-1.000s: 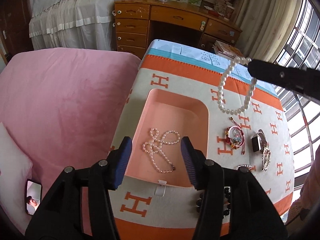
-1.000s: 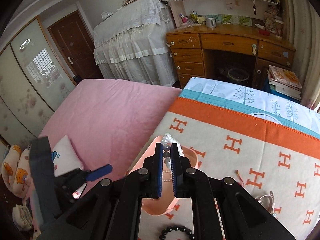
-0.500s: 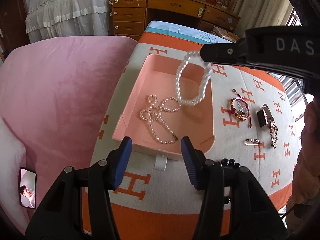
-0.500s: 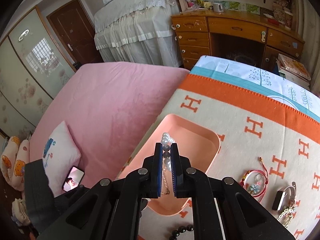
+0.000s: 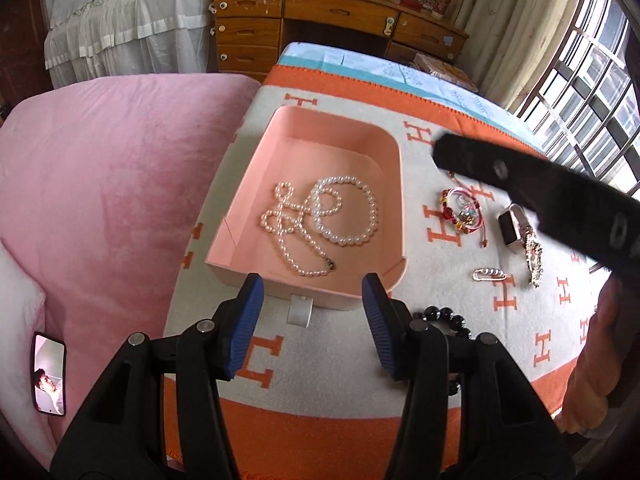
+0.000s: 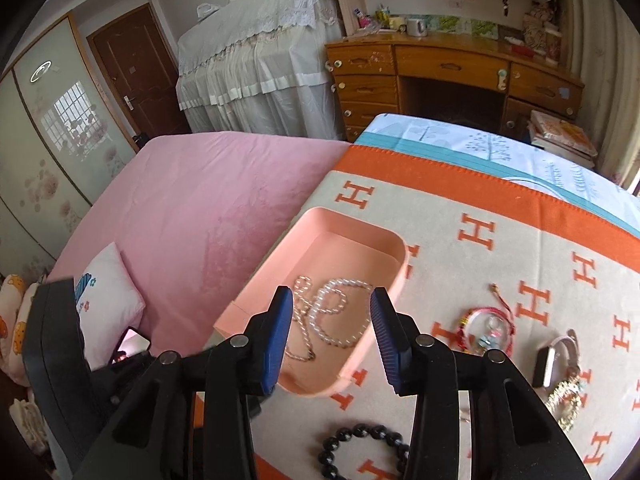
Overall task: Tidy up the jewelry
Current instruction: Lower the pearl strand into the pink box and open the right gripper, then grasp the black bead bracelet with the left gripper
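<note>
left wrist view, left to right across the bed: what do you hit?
phone → pink box → thin pearl necklace → chunky pearl bracelet → red cord bracelet → watch

I see: pink bed (image 5: pixel 120 168) | phone (image 5: pixel 49 374) on it | wooden desk (image 6: pixel 452 76) | mug (image 6: pixel 416 27) on desk | books (image 6: pixel 564 138) | door (image 6: pixel 136 76)
</note>
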Available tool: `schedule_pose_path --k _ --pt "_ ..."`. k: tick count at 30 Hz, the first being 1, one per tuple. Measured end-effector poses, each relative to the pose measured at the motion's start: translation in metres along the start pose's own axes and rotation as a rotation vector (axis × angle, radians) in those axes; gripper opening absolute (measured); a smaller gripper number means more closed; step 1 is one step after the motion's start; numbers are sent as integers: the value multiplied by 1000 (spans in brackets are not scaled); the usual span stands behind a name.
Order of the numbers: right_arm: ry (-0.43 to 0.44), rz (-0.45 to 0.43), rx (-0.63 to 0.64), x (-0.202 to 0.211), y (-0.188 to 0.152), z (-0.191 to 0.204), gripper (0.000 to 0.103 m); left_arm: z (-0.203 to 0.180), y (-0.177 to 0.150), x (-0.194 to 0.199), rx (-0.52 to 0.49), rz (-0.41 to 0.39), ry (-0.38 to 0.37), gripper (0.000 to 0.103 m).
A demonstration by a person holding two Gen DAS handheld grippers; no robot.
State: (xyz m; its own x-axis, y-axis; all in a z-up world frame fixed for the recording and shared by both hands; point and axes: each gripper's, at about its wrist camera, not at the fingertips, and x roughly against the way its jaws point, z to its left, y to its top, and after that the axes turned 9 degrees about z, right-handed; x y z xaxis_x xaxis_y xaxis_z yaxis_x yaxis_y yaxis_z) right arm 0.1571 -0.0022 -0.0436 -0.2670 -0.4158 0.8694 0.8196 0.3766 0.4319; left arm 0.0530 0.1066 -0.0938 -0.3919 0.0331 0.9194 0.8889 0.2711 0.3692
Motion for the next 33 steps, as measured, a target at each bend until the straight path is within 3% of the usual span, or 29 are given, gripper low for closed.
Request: schedule_pose_path --k 9,20,26,33 --pt "-11 -93 -87 56 -57 -54 47 -27 -8 23 -59 -57 -40 48" --pt "-165 -291 -236 158 -128 -139 63 -53 -25 26 -105 -46 -46 48" --pt "-201 -284 -345 179 -161 -188 64 -60 -33 -4 -131 43 -26 48" --pt "-193 -213 -432 162 -187 -233 64 -61 -34 -46 -126 154 -14 48"
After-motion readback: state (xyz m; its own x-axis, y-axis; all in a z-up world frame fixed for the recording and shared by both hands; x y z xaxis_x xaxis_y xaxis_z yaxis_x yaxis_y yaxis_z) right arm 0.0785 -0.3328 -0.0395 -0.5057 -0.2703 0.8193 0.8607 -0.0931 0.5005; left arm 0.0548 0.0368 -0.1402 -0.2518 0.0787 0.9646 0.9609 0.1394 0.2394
